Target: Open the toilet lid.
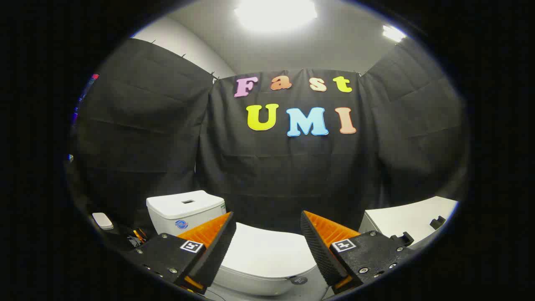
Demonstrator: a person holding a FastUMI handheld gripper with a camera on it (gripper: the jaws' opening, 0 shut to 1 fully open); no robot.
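A white toilet stands low ahead of me, its lid [267, 255] lying flat and shut over the bowl. The white cistern [184, 211] rises behind it, to the left. My gripper [266, 221] hovers above the lid with its two orange and black fingers [213, 240] spread wide apart. Nothing sits between them, and the lid shows through the gap. The fingers do not touch the toilet.
A white table [411, 219] with small black parts on it stands to the right of the toilet. A small white object [102, 220] and some cables lie on a dark surface to the left. Black cloth walls close in the booth behind.
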